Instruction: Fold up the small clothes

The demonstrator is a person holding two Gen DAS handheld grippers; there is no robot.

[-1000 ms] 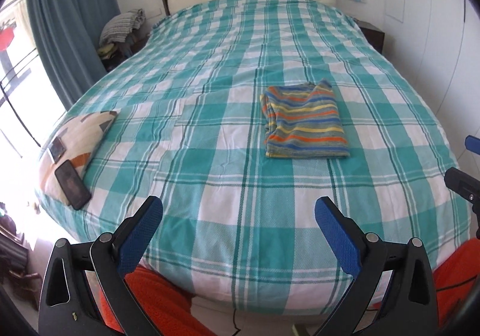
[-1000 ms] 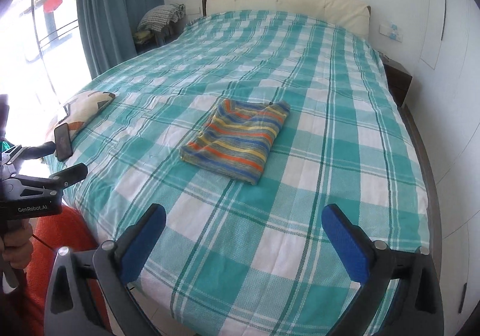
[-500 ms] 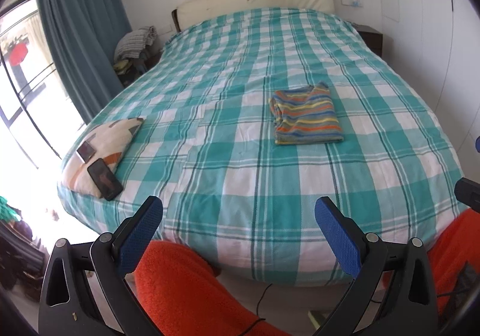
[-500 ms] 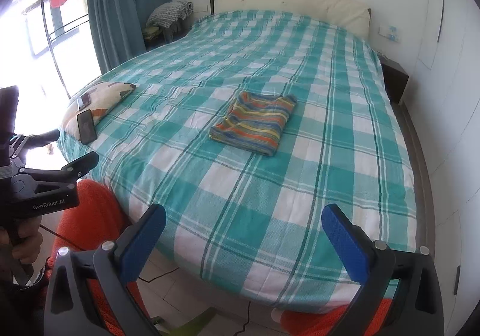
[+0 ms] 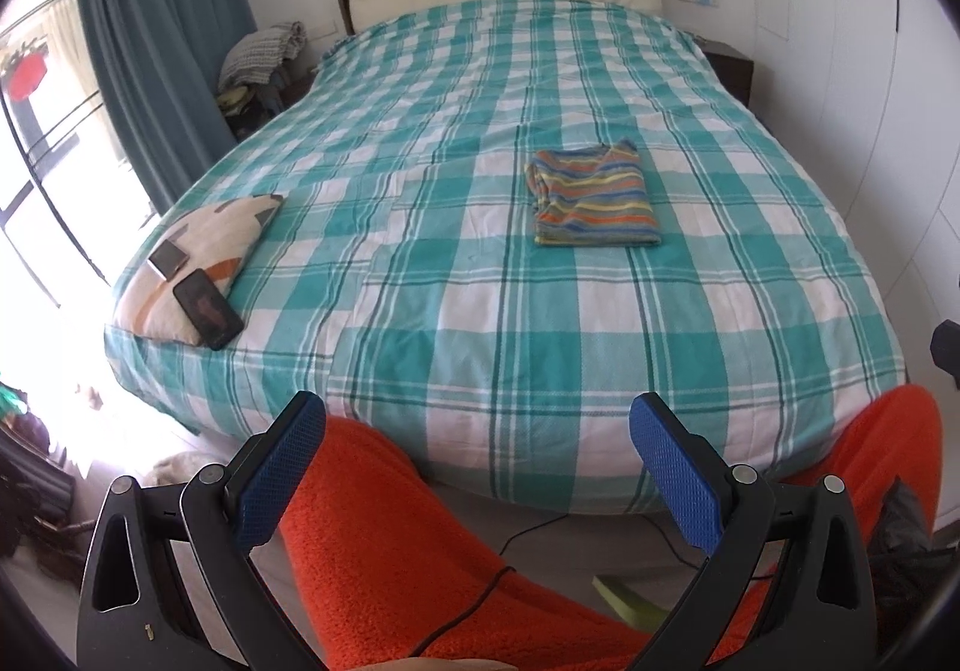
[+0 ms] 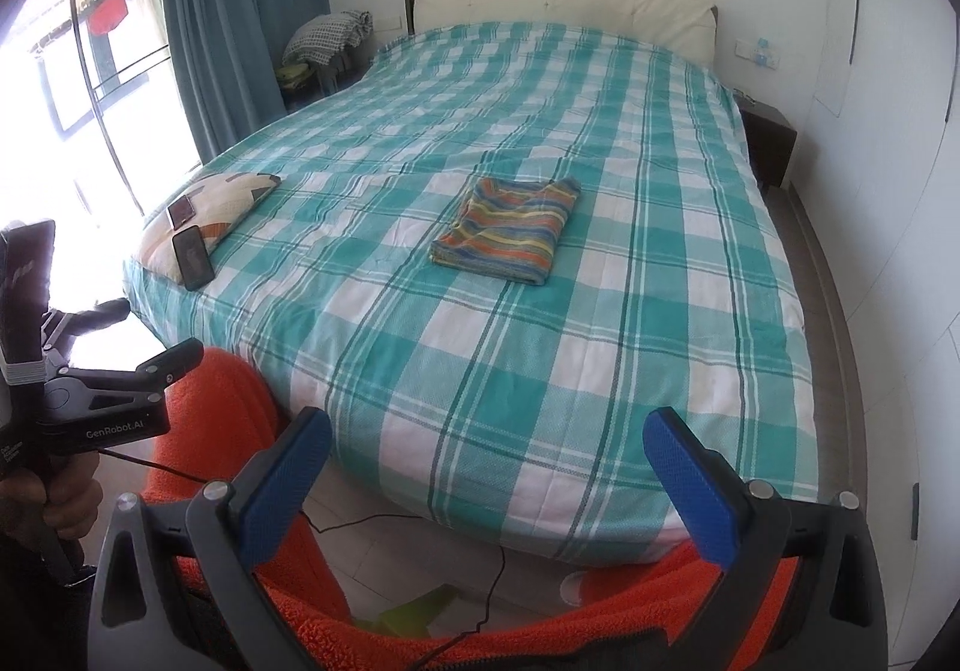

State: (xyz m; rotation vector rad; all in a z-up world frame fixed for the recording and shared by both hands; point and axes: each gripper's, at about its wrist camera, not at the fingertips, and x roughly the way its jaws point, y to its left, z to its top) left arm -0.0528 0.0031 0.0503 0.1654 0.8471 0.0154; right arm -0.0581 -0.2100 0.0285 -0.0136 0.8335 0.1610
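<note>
Here, a big bed (image 5: 480, 311) fills the room, covered with a green and white checked blanket (image 6: 540, 341). A cream headboard (image 6: 564, 5) stands at the far end against a white wall. A blue curtain (image 5: 156, 47) hangs by a bright window on the left. A pile of clothes (image 6: 327, 32) sits on a small table next to the curtain. White cupboard doors (image 6: 888, 71) line the right wall. A folded striped shirt (image 5: 594, 197) lies flat near the middle of the bed, well apart from both claws. A small pillow (image 5: 192, 251) lies at the bed's left edge, with two phones (image 5: 207, 308) on top. The left claw (image 5: 477, 473) is spread wide and holds nothing. The right claw (image 6: 489, 479) is also spread wide and holds nothing. Both hang off the foot of the bed, over fuzzy orange legs (image 5: 408, 539). A black wire (image 6: 492, 581) runs across the floor. The side of the left claw reads "GenRobot.AI" in the right camera's view.
</note>
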